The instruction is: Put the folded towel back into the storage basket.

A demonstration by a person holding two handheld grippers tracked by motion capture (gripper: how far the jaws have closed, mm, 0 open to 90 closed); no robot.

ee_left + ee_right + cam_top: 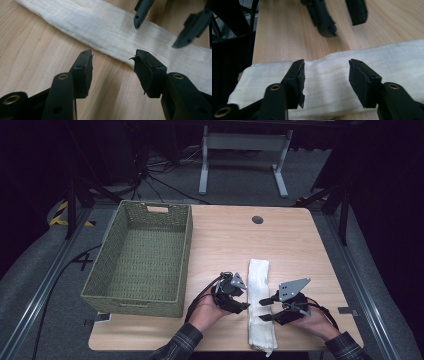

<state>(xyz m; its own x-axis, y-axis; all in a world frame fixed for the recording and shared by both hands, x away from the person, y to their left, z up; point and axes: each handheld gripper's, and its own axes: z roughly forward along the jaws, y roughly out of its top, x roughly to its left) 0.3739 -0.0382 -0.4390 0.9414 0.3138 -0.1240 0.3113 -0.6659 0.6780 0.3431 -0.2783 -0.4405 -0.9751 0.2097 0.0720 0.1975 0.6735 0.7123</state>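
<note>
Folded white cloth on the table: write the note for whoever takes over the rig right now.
Left gripper: open, empty, beside the cloth's left edge.
Right gripper: open, empty, jaws over the cloth's right side.
White cloth: folded into a long strip, flat on the wooden table, neither gripper touching it.
Woven basket: left part of the table, empty.
Done: cloth lies as a narrow strip.
Left: probably further folding, perhaps then into the basket; that is a guess.
</note>
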